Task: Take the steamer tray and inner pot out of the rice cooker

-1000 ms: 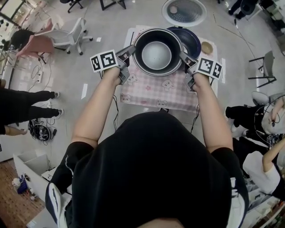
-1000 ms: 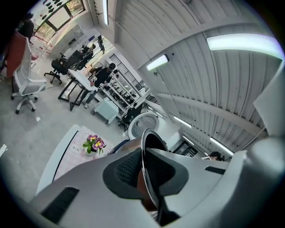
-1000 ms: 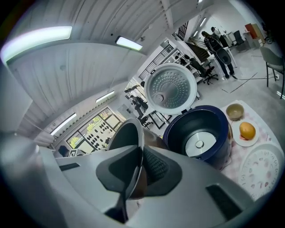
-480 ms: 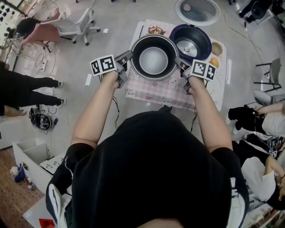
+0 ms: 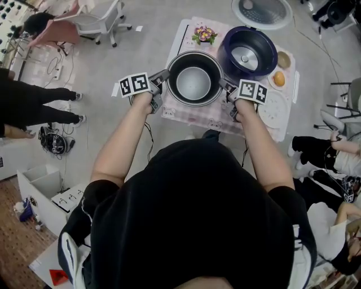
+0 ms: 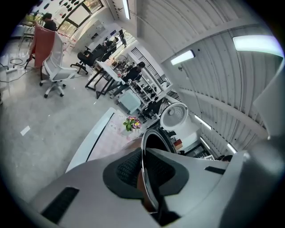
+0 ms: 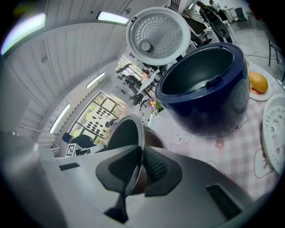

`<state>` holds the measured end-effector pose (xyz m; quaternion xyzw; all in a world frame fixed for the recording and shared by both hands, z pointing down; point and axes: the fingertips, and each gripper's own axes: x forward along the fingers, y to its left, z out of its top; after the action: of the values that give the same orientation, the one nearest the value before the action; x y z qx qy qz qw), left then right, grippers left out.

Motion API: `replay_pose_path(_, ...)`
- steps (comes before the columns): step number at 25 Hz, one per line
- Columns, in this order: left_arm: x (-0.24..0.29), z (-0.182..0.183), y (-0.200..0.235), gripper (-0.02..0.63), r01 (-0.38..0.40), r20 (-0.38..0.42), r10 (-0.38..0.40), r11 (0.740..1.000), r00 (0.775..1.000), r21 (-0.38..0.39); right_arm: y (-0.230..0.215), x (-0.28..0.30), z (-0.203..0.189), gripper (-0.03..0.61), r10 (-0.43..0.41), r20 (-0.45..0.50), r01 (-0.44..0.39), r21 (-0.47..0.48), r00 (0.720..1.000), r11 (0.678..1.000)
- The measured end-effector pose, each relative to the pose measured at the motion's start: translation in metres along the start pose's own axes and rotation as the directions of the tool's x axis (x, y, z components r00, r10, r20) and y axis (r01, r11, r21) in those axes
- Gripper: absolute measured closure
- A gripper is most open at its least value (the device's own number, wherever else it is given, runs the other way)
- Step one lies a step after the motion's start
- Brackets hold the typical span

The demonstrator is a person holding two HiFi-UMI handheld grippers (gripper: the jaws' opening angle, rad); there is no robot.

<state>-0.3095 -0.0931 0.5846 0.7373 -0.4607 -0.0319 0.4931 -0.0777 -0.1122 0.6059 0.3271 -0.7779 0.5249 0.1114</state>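
Left gripper (image 5: 164, 76) and right gripper (image 5: 224, 85) clamp opposite rims of inner pot (image 5: 193, 83).

Potted flowers (image 5: 204, 35) and an orange (image 5: 278, 78) are being borne, well apart, by a pink checked tablecloth (image 5: 196, 114) near a white office chair (image 5: 105, 17).

The pot (image 5: 194, 84) hangs between the two grippers: the left gripper (image 5: 165, 75) has one side of its rim between its jaws, the right gripper (image 5: 224, 84) the opposite side. Ahead of the right jaws a rice cooker (image 7: 209, 109) stands on the table (image 5: 248, 121), with its lid (image 7: 158, 35) behind it. A tray (image 7: 276, 133) lies to their right. Flowers (image 6: 132, 124) stand ahead of the left jaws.
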Motion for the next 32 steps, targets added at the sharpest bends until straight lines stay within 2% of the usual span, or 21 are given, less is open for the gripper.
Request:
replay_pose_path(11, 0.011, -0.031, 0.052, 0.569, -0.063, -0.068, 0.058, 0.995, 0.996, -0.078, -0.031, 0.035, -0.033, 0.534, -0.033, -0.084, 0.037, 0.042, 0.996, 0.998)
replay_pose_path(23, 0.019, -0.050, 0.081, 0.569, -0.090, -0.103, 0.079, 0.991, 0.991, -0.102, -0.050, 0.051, -0.056, 0.531, -0.057, -0.127, 0.064, 0.052, 0.990, 0.997)
replay_pose_path(32, 0.022, -0.053, 0.088, 0.565, -0.097, -0.088, 0.088, 0.989, 0.992, -0.108, -0.052, 0.054, -0.057, 0.532, -0.029, -0.117, 0.036, 0.056, 0.993, 0.998)
